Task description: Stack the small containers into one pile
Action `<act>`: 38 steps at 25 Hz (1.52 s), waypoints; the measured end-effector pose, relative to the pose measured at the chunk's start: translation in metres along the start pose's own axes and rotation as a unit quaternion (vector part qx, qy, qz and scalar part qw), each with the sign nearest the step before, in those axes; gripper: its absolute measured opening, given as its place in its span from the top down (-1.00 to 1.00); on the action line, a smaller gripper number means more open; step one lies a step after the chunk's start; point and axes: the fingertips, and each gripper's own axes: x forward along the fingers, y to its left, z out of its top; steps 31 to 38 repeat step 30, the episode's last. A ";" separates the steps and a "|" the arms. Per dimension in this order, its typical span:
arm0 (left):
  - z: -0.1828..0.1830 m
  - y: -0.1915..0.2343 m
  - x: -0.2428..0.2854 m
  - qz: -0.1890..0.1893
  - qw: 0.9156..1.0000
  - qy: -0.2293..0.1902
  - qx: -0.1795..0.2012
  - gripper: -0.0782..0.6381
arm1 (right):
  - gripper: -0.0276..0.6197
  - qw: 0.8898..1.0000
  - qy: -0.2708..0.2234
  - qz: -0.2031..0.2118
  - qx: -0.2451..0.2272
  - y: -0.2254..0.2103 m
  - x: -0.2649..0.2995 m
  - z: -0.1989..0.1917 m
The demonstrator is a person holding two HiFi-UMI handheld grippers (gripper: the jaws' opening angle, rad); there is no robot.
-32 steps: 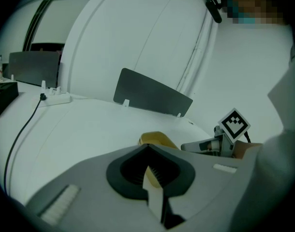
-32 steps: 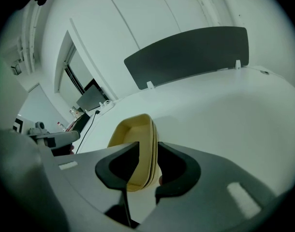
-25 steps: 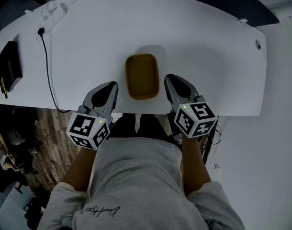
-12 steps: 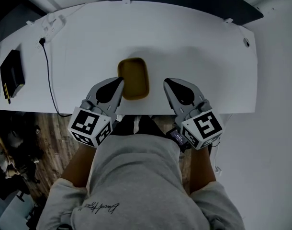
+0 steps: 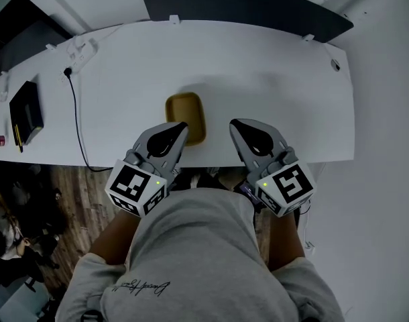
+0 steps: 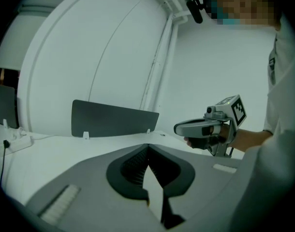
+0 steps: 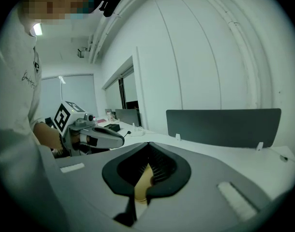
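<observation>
White desk (image 5: 271, 66), one yellow container (image 5: 185, 113), left hand-held gripper (image 5: 182, 127), right hand-held gripper (image 5: 236, 124), both closed, empty

The head view looks steeply down on the white table (image 5: 258, 79); both gripper views face across it toward the shared dark divider (image 6: 113, 120).

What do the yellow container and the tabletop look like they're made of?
The container is mustard-yellow and matte, with rounded corners and no glare, so it is probably moulded plastic, possibly silicone. The table is plain white, smooth and evenly low-sheen with no grain, so it is likely laminate or painted board.
</observation>
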 end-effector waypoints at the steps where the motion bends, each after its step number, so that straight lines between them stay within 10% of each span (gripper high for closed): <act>1: 0.001 0.000 -0.001 0.001 1.000 -0.003 0.002 0.78 | 0.88 1.000 -0.002 0.001 0.006 0.001 -0.001 0.000; 38: 0.000 0.004 -0.011 0.027 1.000 -0.004 -0.001 0.78 | 0.87 0.997 0.003 0.066 0.045 0.028 0.016 -0.019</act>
